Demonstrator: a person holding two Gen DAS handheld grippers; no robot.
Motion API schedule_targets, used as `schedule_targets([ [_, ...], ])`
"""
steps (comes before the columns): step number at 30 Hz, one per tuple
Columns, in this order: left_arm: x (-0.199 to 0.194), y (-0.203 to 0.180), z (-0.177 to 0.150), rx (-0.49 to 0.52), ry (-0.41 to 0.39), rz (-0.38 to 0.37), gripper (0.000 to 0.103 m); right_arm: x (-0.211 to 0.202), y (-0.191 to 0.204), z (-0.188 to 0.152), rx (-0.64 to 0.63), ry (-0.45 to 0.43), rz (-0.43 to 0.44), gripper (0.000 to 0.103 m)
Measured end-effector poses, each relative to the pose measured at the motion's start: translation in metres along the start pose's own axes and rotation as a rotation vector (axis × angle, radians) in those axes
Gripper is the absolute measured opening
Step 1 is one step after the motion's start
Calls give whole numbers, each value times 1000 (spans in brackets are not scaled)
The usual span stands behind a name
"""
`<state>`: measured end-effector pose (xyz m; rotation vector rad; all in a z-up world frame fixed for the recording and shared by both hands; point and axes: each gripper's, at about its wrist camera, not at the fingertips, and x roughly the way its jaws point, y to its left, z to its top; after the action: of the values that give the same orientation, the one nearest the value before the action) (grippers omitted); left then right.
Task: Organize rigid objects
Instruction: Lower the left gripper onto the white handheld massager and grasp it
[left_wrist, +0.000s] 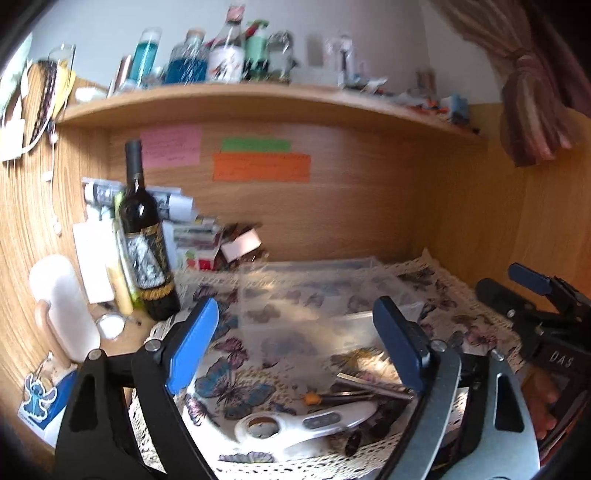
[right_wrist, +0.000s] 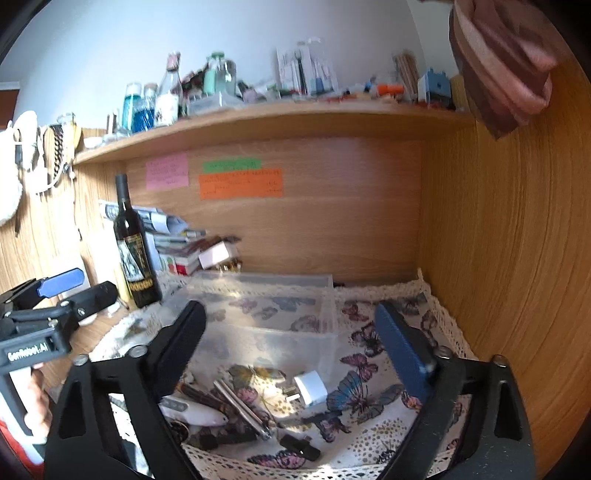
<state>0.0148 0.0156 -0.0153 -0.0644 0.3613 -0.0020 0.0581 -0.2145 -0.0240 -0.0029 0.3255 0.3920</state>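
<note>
Both grippers are released, jaws spread wide, nothing held. Left gripper (left_wrist: 295, 343) and right gripper (right_wrist: 291, 347) hover side by side over the butterfly-print lace-edged cloth (right_wrist: 373, 354), likely lining up a first pick.

Task things lie loose in a heap at 6 o'clock on the cloth, just in front of the clear plastic storage box (right_wrist: 266, 314), which sits at 12 o'clock from the heap and looks empty, so probably the bin for them. Heap: white oval handheld scale with a ring hole (left_wrist: 306, 424), slim metal rods (right_wrist: 240, 406), white square plug adapter (right_wrist: 310, 387), small black clip-like piece (right_wrist: 299, 448).

Dark wine bottle with gold-trimmed label (left_wrist: 146, 240) stands upright at 10 o'clock, off the cloth, against stacked papers; parked, not part of the heap.

Views differ: the adapter and black piece show only in the right wrist view. The left wrist view alone shows the scale's ring end and an orange-tipped tool (left_wrist: 314, 398). Each view catches the other gripper at its edge.
</note>
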Motion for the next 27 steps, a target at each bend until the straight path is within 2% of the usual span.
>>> schedule_targets([
  [5,19,13,-22,-5,99,43,85,17,-6,-14,-15,85,3,78],
  [12,47,16,-68,-51,276,62,84,38,-14,-39,-2,201,6,78],
  [16,58,22,-91,-141,382,84,74,45,-23,-52,5,255,-3,78],
  [20,57,32,-104,-245,430,86,68,48,-28,-59,5,296,-2,78],
  [22,56,30,-107,-266,438,73,63,49,-31,-62,4,302,-6,78],
  [27,65,25,-103,-295,454,33,61,53,-33,-65,4,314,0,78],
])
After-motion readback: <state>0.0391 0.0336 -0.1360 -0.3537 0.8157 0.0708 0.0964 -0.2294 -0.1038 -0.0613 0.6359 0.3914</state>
